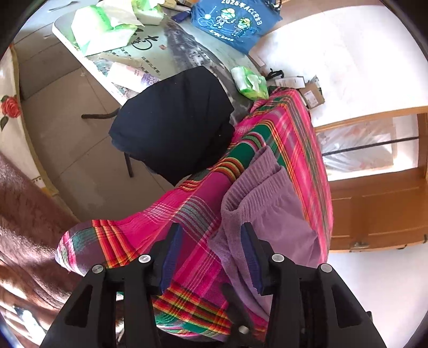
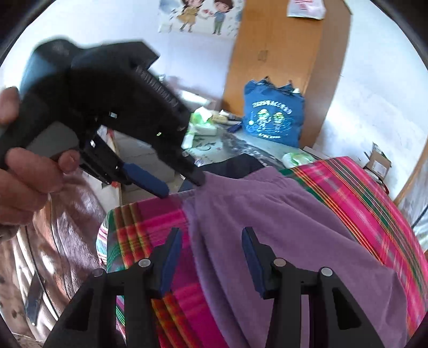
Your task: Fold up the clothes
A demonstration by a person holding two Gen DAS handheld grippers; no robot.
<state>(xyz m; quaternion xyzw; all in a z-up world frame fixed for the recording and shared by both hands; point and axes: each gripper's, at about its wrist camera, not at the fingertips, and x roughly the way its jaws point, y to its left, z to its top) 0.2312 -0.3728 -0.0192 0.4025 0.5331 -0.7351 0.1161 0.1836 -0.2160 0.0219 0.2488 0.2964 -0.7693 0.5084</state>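
The purple garment (image 2: pixel 281 222) lies partly folded on a bed covered by a pink plaid sheet (image 1: pixel 149 224); the left wrist view shows its ribbed elastic waistband (image 1: pixel 256 182) doubled over in layers. Judged state of work: a fold has been laid and neither tool now grips the cloth, so the step in hand appears to be re-gripping for the next fold. To do this well, each tool should take an edge or corner through all layers at once, lift both sides evenly, and lay the cloth down square with no trapped creases. The left gripper (image 2: pixel 182 187), held in a person's hand (image 2: pixel 24 171), is seen from the right wrist view with its jaws parted to a moderate width; its fingertips sit at the garment's far corner, nothing pinched between them, though whether one tip brushes the cloth cannot be told. The right gripper (image 2: pixel 211 257) hovers over the near part of the garment with jaws moderately wide and empty. Beyond the bed stand a dark folded item (image 1: pixel 174 120) and a cluttered table (image 1: pixel 184 53) bearing a blue printed bag (image 1: pixel 232 21). The right view is blurred.
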